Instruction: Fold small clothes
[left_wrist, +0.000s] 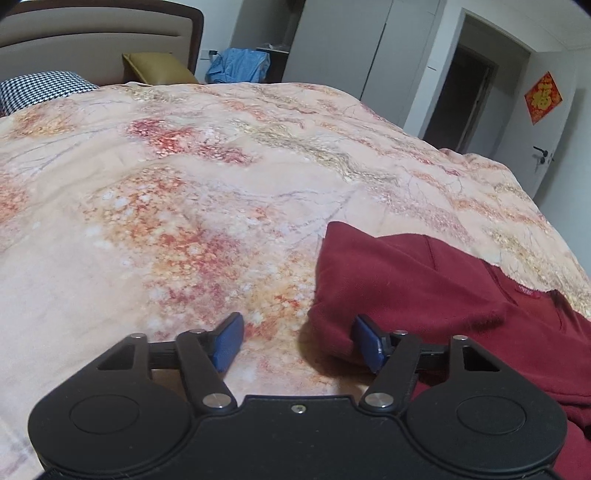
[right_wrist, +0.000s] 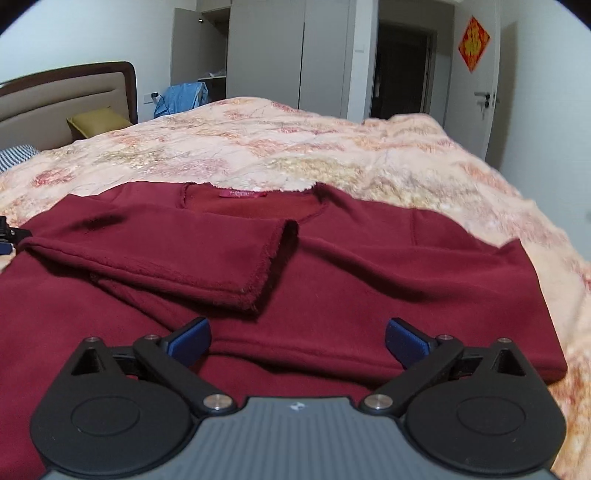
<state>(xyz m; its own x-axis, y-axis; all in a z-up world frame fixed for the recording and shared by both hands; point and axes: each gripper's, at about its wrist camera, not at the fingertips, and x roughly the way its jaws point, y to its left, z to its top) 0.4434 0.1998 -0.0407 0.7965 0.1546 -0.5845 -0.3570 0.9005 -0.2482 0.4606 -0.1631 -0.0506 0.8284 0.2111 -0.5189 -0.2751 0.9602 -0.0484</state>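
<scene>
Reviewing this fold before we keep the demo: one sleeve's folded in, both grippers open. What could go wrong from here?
1. The folded sleeve lies loose across the red sweater; tugging the body may slide it off.
2. The right sleeve is not yet folded, so the fold could end lopsided.
3. The left gripper straddles the sweater's edge over the soft bedspread; closing there may pinch both. The right gripper is open too.

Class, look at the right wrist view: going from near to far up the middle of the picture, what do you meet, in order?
right gripper → folded-over sleeve of the red top → neck label → floral bedspread → grey wardrobe doors
</scene>
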